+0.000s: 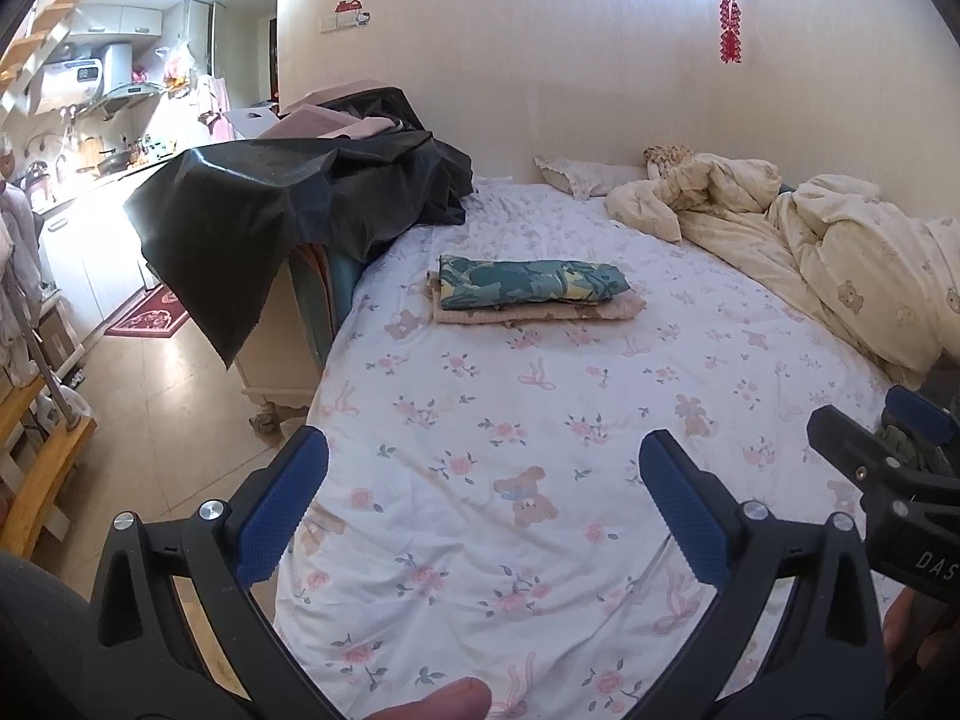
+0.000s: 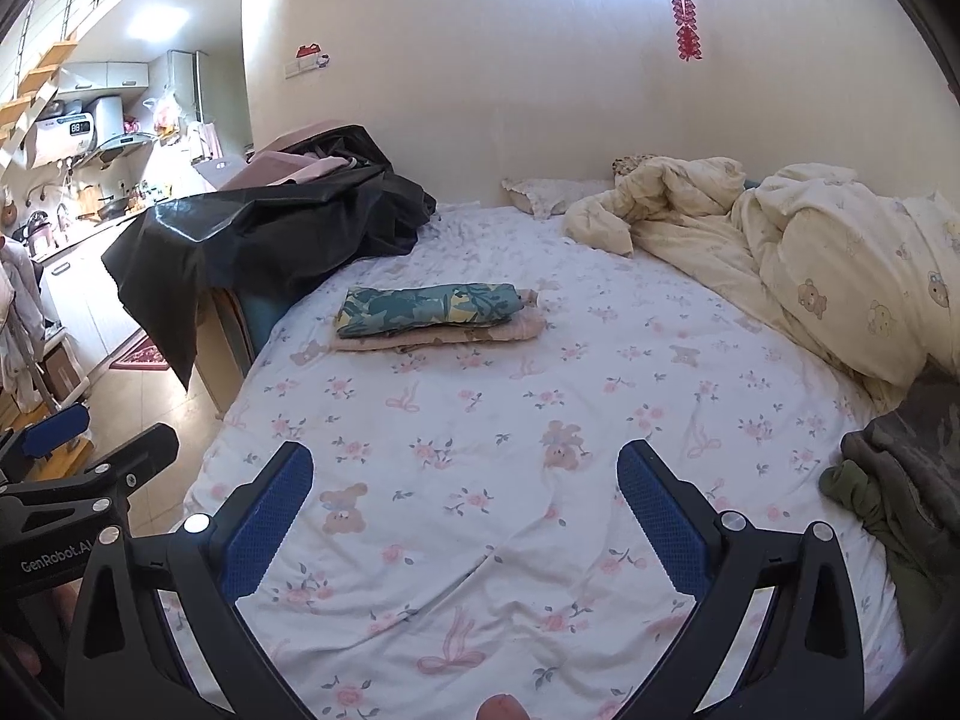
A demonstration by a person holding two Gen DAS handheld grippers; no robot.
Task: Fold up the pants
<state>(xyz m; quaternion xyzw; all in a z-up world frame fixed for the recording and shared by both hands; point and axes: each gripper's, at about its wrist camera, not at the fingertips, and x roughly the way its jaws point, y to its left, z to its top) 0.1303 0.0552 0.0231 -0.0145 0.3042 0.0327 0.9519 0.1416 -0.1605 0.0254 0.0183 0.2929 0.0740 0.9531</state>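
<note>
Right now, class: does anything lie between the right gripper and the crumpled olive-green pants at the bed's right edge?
Nothing visible does. The right gripper is open over bare floral sheet, and the olive-green pants lie to its right. The folded stack sits farther back, off that path.

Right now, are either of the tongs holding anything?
No. The left tongs and right tongs are both open over the bedsheet, gripping nothing. The olive pants lie untouched.
</note>
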